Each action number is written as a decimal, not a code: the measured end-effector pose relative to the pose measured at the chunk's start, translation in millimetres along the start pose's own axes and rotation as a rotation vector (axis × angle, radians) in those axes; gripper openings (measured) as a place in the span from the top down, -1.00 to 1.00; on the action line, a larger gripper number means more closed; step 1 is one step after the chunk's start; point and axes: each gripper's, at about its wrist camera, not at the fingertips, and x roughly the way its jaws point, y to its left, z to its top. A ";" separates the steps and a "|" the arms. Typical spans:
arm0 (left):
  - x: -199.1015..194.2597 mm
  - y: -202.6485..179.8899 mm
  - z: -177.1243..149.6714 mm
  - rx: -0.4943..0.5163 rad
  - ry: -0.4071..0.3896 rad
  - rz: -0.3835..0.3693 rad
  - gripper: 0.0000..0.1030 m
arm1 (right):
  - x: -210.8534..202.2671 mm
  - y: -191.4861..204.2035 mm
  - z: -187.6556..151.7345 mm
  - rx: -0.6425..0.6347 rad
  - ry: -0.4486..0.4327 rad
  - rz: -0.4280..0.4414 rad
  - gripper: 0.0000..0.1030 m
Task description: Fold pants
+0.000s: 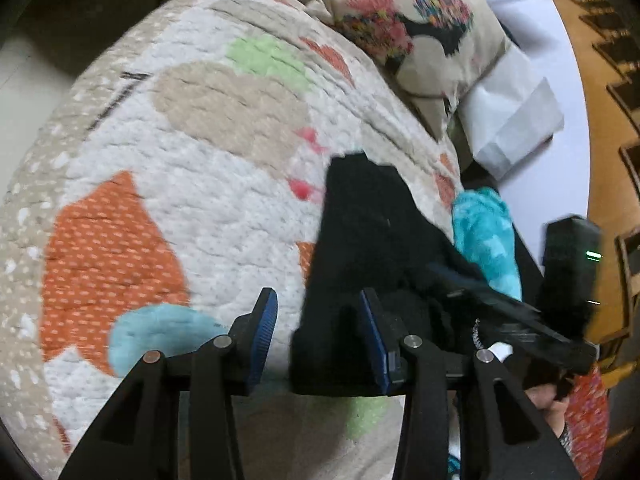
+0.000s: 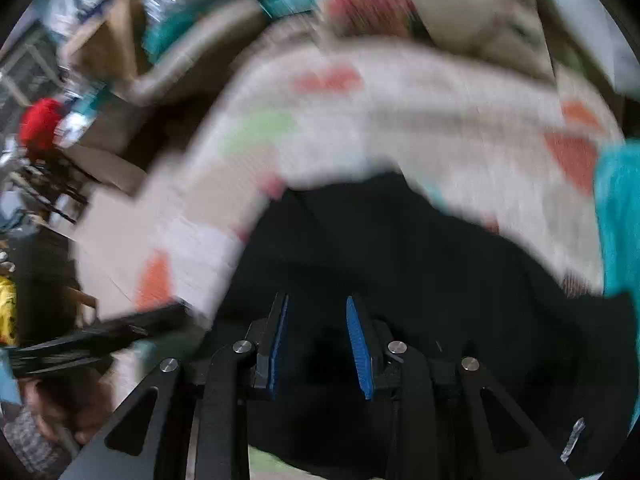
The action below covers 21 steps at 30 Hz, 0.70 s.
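Note:
Black pants (image 1: 360, 232) lie on a patterned quilt (image 1: 180, 160). In the left wrist view they stretch from the middle down to my left gripper (image 1: 318, 312). Its blue pads stand apart with the pants' left edge between them, and it is open. My right gripper shows in that view at the right (image 1: 500, 312), over the pants. In the blurred right wrist view the pants (image 2: 400, 248) fill the lower middle. My right gripper (image 2: 316, 320) is open just above them, jaws apart. The left gripper shows at the left edge (image 2: 80, 340).
A floral pillow (image 1: 420, 28) and white bedding (image 1: 516, 120) lie at the far right of the bed. A turquoise fluffy cloth (image 1: 484, 232) lies beside the pants. Wooden floor (image 1: 592, 80) is past the bed. Room clutter and a red object (image 2: 40, 124) are at left.

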 end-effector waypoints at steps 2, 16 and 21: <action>12.9 -11.1 -4.9 0.040 0.025 0.017 0.22 | 14.2 -14.2 -7.5 0.021 0.064 -0.106 0.48; 28.2 -32.9 -29.5 0.163 0.040 0.157 0.66 | 41.1 77.7 83.5 -0.154 0.122 -0.100 -0.41; 25.9 -32.7 -28.9 0.148 0.045 0.181 0.72 | 79.0 90.1 75.6 -0.205 0.214 -0.210 0.68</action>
